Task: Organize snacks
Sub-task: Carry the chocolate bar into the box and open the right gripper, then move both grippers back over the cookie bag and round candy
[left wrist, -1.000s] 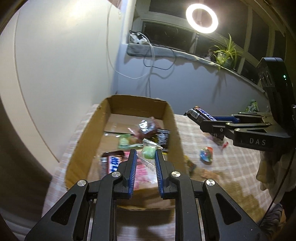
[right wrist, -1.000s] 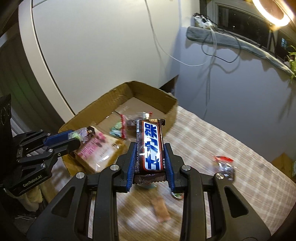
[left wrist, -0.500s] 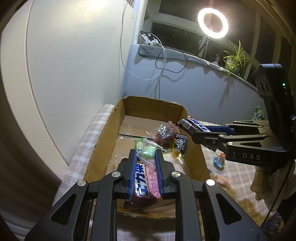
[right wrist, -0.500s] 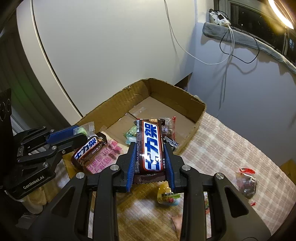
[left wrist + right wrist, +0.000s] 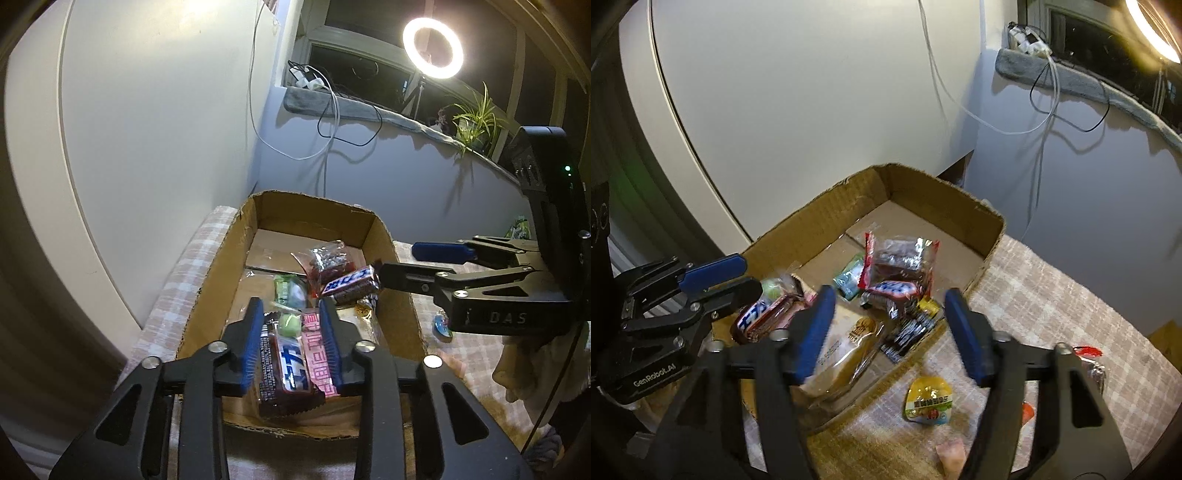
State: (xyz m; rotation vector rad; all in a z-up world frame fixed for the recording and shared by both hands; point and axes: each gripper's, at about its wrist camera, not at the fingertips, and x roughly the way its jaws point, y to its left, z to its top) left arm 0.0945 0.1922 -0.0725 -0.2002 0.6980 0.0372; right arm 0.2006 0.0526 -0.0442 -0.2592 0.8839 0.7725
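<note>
Left wrist view: left gripper [image 5: 291,339] opening around a bar [image 5: 284,369]; right gripper [image 5: 886,328] opening, empty, above box [image 5: 993,225].

An open, shallow brown cardboard box [image 5: 925,192] sat on a checked cloth and held a loose pile of wrapped snacks. A dark brown chocolate bar with a blue and white label [image 5: 284,363] lay lengthwise at the near end, partly over a flat pink packet [image 5: 319,363]. A second, matching chocolate bar [image 5: 892,287] rested tilted on a clear red-edged packet [image 5: 899,258] near the middle. Outside the box, a small round yellow-lidded jelly cup [image 5: 929,400] lay on the cloth.
</note>
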